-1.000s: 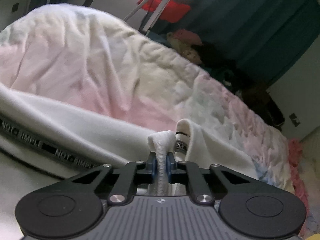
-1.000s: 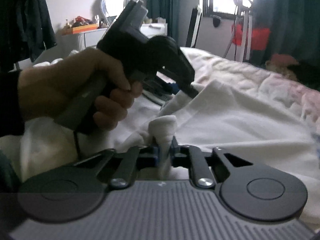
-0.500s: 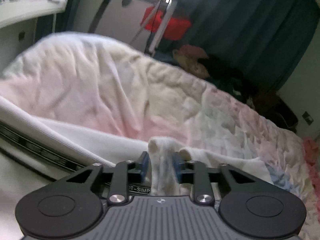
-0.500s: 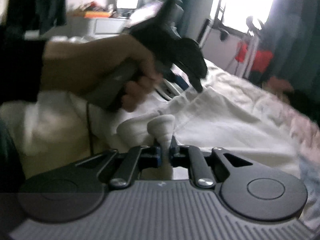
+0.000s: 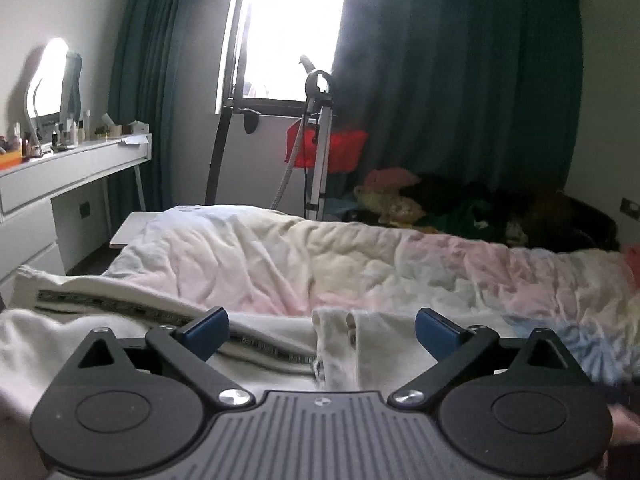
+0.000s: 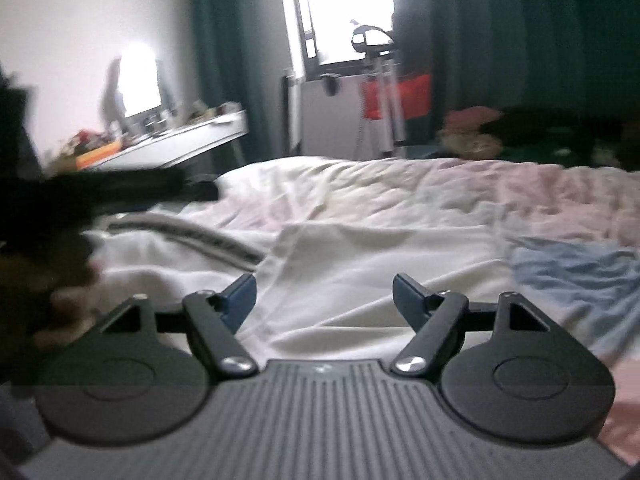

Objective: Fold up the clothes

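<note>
Left gripper [image 5: 322, 326]: its two blue-tipped fingers are standing wide apart, holding nothing; a bunched fold of the white garment is lying in the gap between them without touching either fingertip.

Right gripper [image 6: 324, 294]: its fingers are also spread wide and empty, hovering just over a smooth, flat stretch of white cloth.

White garment [image 5: 120, 312]: it is lying on the bed close in front of both grippers, partly folded over itself; a dark band printed with small lettering [image 5: 132, 308] is running along one edge, the words too blurred to read. In the right wrist view the same garment [image 6: 360, 272] is showing a folded corner resting on the quilt.

Quilt [image 5: 360, 264]: a rumpled, pale quilt in pink, cream and blue patches is covering the bed beneath and beyond the garment.

Person's hand [image 6: 60, 280]: a blurred hand and dark sleeve are showing at the left edge of the right wrist view, just beside the garment.

Bench [image 5: 76, 164]: a white dressing bench is standing against the left wall, carrying small bottles and a lit mirror [image 5: 50, 76].

Background: a bright window [image 5: 292, 28] is sitting between dark teal curtains [image 5: 460, 100]; a metal stand [image 5: 318, 152] with something red on it is standing at the foot of the bed, near a pile of clothes [image 5: 440, 204].
</note>
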`<move>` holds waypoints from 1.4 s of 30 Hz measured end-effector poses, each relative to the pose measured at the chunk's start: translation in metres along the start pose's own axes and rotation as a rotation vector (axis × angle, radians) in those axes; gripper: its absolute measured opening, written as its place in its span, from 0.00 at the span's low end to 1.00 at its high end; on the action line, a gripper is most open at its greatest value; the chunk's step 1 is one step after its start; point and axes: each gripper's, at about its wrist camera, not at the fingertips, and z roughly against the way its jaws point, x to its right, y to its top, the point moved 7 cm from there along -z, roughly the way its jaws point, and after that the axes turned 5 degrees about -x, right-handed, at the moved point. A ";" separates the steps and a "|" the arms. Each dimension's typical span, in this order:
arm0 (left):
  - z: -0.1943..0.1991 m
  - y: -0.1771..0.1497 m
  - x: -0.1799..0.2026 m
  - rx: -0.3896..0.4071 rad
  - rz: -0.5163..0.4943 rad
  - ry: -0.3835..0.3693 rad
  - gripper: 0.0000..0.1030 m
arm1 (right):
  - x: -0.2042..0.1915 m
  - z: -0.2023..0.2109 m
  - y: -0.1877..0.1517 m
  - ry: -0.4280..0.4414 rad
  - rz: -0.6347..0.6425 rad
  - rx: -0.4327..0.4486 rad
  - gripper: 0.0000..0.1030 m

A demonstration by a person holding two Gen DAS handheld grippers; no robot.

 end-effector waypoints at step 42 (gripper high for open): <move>-0.035 -0.091 -0.250 -0.312 1.054 0.116 0.85 | 0.030 0.001 -0.016 -0.107 -0.117 -0.102 0.74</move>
